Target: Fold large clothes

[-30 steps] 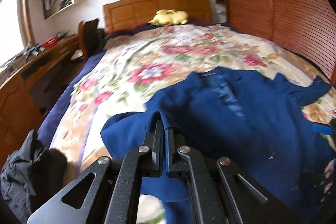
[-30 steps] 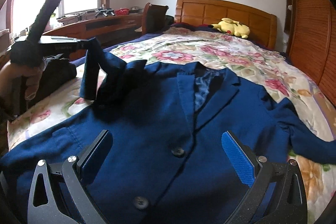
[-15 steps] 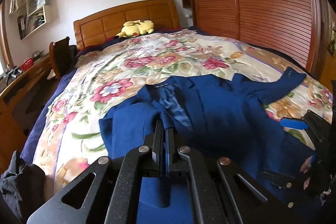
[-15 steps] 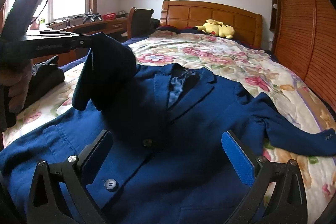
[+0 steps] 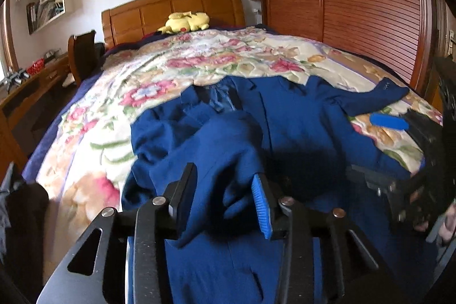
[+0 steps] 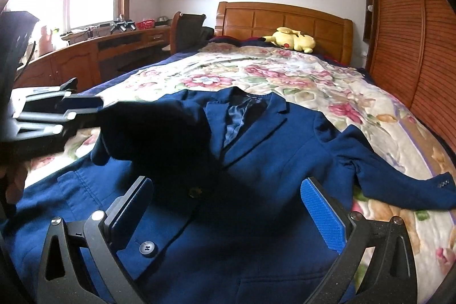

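A dark blue suit jacket lies face up on the bed, collar toward the headboard. Its left sleeve is folded across the chest. My left gripper hangs over that sleeve with its jaws opening; the cuff sits loosely between the pads. The right wrist view shows the left gripper reaching in from the left, and the sleeve below it is in shadow. My right gripper stands wide open just above the jacket's buttoned front, with nothing gripped. The other sleeve lies stretched out over the quilt.
The floral quilt covers the bed, and a yellow plush toy rests by the wooden headboard. Slatted wooden doors run along the right. A desk and chair stand on the left. Dark clothing lies beside the bed.
My left gripper carried the sleeve over the jacket's chest and lowered it, then its jaws went from shut to parted. The right gripper stayed open and hardly shifted.
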A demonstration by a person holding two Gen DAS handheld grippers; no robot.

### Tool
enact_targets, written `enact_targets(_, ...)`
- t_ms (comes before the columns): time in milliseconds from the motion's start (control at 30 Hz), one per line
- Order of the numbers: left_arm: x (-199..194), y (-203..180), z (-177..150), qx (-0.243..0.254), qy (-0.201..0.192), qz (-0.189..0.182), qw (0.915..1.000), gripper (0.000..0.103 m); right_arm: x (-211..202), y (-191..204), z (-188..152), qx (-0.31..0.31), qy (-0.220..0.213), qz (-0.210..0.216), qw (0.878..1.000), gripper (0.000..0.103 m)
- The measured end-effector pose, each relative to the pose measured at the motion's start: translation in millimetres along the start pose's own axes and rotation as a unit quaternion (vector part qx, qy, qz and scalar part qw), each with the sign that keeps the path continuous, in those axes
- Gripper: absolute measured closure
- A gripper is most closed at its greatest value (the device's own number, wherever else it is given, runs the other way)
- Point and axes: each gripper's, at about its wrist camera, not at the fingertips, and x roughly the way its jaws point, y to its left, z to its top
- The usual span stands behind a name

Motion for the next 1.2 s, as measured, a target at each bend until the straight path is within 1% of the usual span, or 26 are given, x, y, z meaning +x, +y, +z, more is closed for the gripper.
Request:
enact_targets(67,-1,2,-9,-0.002,0.004,-0.003,1.0000,0.056,1,0,0,-0.002,0.002,0.001,1.000,0.000)
enact_targets(100,-1,3,-14,-0.003,0.004,-0.005,1.0000,0.048,2,-1,1,-0.002,0.002,0.001,1.000,0.000)
enact_targets(133,-2,5,-19,-0.006,0.004,-0.008,0.9999,0.038,2,-1,1,-0.002,0.002,0.001,1.000,0.000)
enact_targets(200,-6,8,-28,-0.017,-0.001,-0.018,0.9997,0.028,3,-1,2,-0.002,0.003,0.002,1.000,0.000)
enact_targets(300,-14,14,-37,-0.030,-0.007,-0.020,0.9993,0.027,4,0,4,-0.003,0.002,0.004,1.000,0.000)
enact_targets(433,-26,24,-45,-0.044,-0.028,-0.003,0.9986,0.027,9,5,7,-0.006,0.004,0.008,1.000,0.000)
enact_targets(533,-33,35,-52,-0.062,-0.036,0.004,0.9974,0.027,14,11,8,-0.011,0.005,0.014,1.000,0.000)
enact_targets(733,-42,57,-66,-0.069,-0.043,0.025,0.9963,0.027,28,29,13,-0.025,0.011,0.043,0.999,0.001)
enact_targets(833,-43,69,-72,-0.084,-0.042,0.023,0.9953,0.027,37,41,14,-0.035,0.018,0.066,0.997,0.005)
enact_targets(867,-43,72,-73,-0.086,-0.041,0.023,0.9952,0.027,39,44,14,-0.038,0.020,0.076,0.996,0.008)
enact_targets(900,-43,75,-75,-0.086,-0.039,0.025,0.9952,0.027,43,49,14,-0.042,0.024,0.087,0.995,0.010)
enact_targets(1000,-44,80,-80,-0.084,-0.039,0.036,0.9950,0.027,54,60,12,-0.059,0.036,0.102,0.992,0.015)
enact_targets(1200,-43,88,-91,-0.083,-0.032,0.042,0.9951,0.027,82,75,6,-0.095,0.078,0.124,0.985,0.019)
